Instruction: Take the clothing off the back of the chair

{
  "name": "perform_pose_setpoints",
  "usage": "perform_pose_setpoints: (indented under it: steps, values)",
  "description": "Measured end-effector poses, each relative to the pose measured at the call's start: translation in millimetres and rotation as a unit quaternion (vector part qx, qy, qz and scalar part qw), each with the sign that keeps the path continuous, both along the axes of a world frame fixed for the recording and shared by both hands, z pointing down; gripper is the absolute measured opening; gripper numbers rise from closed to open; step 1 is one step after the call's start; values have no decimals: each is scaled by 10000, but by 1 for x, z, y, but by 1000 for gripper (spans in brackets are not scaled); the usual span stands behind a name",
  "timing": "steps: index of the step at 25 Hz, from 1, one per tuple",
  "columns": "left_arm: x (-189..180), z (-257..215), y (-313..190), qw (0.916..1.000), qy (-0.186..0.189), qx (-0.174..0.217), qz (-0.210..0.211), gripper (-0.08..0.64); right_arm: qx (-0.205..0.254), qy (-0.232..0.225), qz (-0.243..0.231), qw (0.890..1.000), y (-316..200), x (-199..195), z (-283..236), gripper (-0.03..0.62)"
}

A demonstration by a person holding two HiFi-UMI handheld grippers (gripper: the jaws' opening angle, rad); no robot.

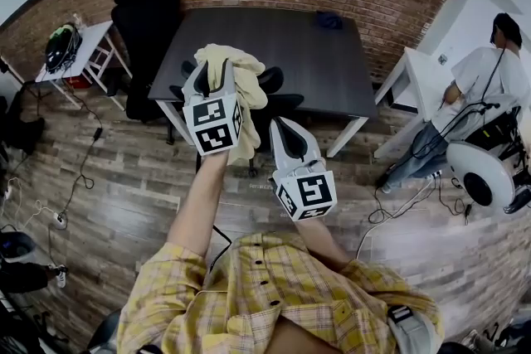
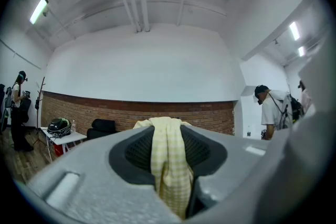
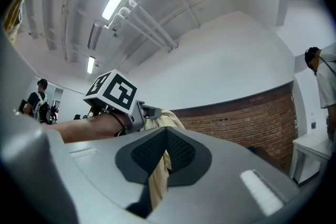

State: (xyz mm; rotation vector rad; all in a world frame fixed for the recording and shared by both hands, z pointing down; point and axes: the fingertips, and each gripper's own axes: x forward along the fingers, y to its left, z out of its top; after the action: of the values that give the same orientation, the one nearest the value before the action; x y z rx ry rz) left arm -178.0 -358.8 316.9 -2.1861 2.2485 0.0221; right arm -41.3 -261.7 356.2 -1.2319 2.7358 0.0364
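A pale yellow checked garment hangs bunched from my left gripper, which is raised and shut on it. In the left gripper view the cloth is pinched between the dark pads and drapes over their tips. Just below it stands the black chair, pushed against the dark table. My right gripper is lower and to the right, its jaws together and a little apart from the cloth. In the right gripper view the garment shows behind the closed tips of the right gripper.
A second black office chair stands at the table's left end. A white side table with a helmet is at the far left. A person stands by a white desk on the right. Cables trail over the wood floor.
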Motion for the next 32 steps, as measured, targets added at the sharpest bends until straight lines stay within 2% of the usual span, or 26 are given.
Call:
perform_pose_setpoints:
  steps: [16, 27, 32]
  values:
    - [2, -28, 40, 9994, 49, 347, 27, 144, -41, -12, 24, 10000, 15, -4, 1, 6]
    - [3, -29, 80, 9986, 62, 521, 52, 144, -58, -15, 86, 9999, 27, -6, 3, 5]
    - [8, -21, 95, 9988, 56, 485, 63, 146, -62, 22, 59, 10000, 33, -7, 3, 6]
